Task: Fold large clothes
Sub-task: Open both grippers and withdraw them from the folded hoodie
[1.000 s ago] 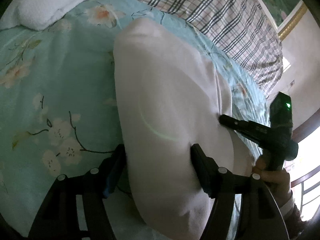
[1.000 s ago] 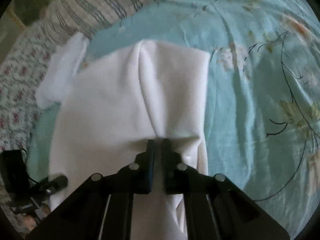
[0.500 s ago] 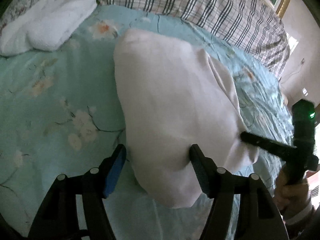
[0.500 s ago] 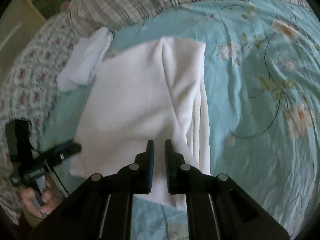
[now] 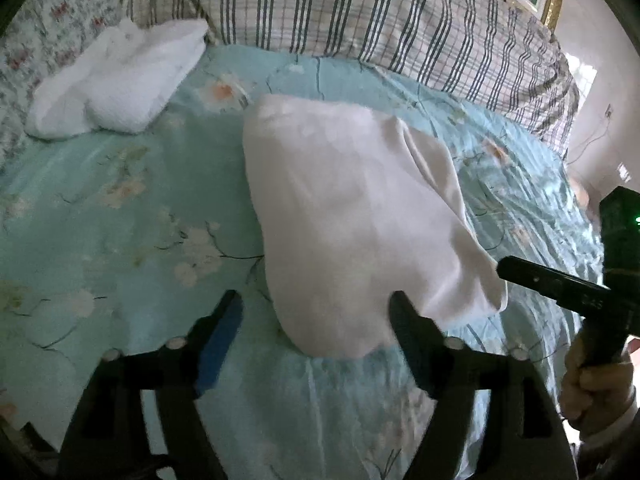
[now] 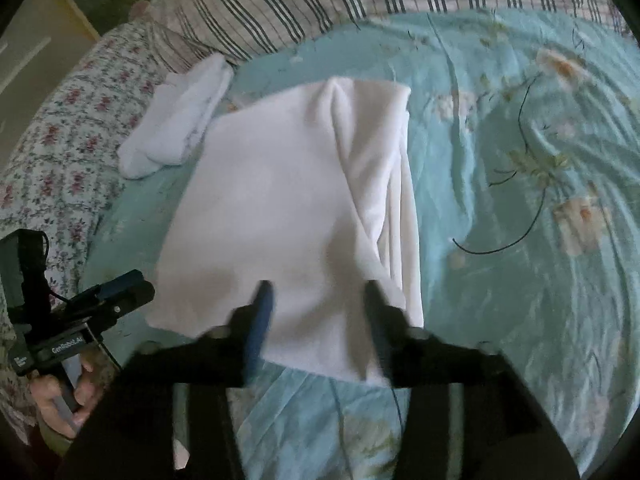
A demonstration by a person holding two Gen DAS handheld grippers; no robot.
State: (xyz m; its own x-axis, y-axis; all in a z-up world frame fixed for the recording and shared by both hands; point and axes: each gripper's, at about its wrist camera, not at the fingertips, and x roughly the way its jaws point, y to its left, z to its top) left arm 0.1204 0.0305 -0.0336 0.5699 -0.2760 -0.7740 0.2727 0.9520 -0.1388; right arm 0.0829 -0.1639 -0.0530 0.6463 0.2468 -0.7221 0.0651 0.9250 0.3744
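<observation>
A folded white garment (image 5: 344, 216) lies flat on the turquoise flowered bedsheet (image 5: 120, 208); it also shows in the right wrist view (image 6: 288, 208). My left gripper (image 5: 316, 312) is open and empty, just short of the garment's near edge. My right gripper (image 6: 316, 300) is open and empty over the garment's near edge. The right gripper shows in the left wrist view (image 5: 516, 272) beside the garment's right corner. The left gripper shows in the right wrist view (image 6: 132, 292) at the garment's left.
A folded white towel (image 5: 116, 84) lies at the back left of the bed, also in the right wrist view (image 6: 180, 124). Plaid striped pillows (image 5: 380, 20) line the head. A flowered quilt (image 6: 68, 120) lies along the left side.
My right gripper has opened and let go of the garment's fold. Both grippers have pulled back toward the near edge, and the garment has settled flat.
</observation>
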